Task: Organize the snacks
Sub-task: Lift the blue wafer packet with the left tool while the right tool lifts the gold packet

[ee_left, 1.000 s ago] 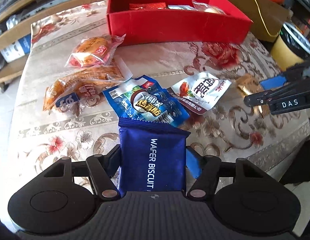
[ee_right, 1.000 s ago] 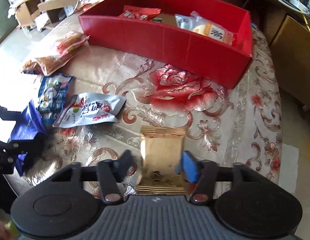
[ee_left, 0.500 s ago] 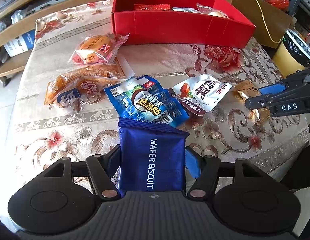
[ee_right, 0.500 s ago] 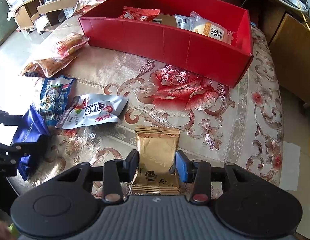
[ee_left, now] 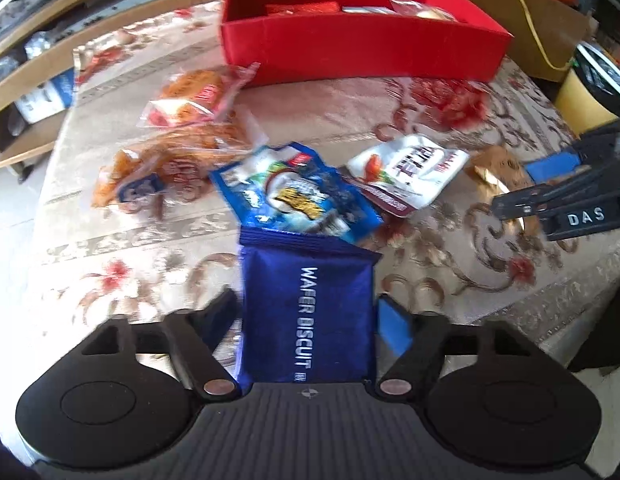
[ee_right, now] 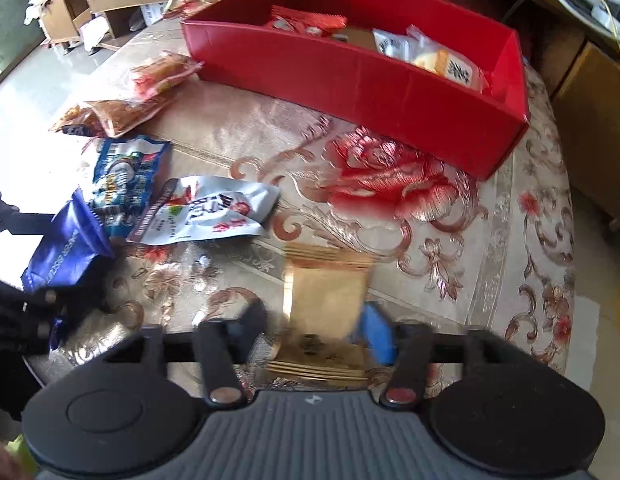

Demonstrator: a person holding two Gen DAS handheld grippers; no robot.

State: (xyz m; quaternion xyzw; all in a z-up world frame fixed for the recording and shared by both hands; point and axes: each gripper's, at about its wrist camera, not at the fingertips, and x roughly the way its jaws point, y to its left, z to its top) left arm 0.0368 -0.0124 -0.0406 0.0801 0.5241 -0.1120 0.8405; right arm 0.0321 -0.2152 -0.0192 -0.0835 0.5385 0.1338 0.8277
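Left gripper (ee_left: 308,316): a dark blue wafer biscuit packet (ee_left: 306,304) is held upright between the two fingers, its long sides against the pads, its crimped top edge above the fingertips and its lower end hidden behind the gripper body. The jaws have just closed slightly, with the packet between them, and are clamped on it. In the right wrist view the same packet (ee_right: 66,248) is seen at the far left, raised off the tablecloth.

Right gripper (ee_right: 310,320): a gold packet (ee_right: 324,300) is pinched between the fingers, the blue pad pressed on its right edge and the black finger on its left. The jaws are nearly closed, narrowed tight onto the packet. Its top seam projects past the fingertips; its bottom seam lies just before the gripper body. The picture is blurred here, so whether the packet is clear of the cloth cannot be told.

On the flowered tablecloth (ee_right: 390,192) beyond the left gripper, a light blue snack bag (ee_left: 294,192) is seen just behind the wafer packet, a white pouch (ee_left: 410,172) beside it to the right, and two orange bags (ee_left: 182,128) to the left.

A red box (ee_right: 350,76) stands at the far side of the table, with a few packets already inside it.
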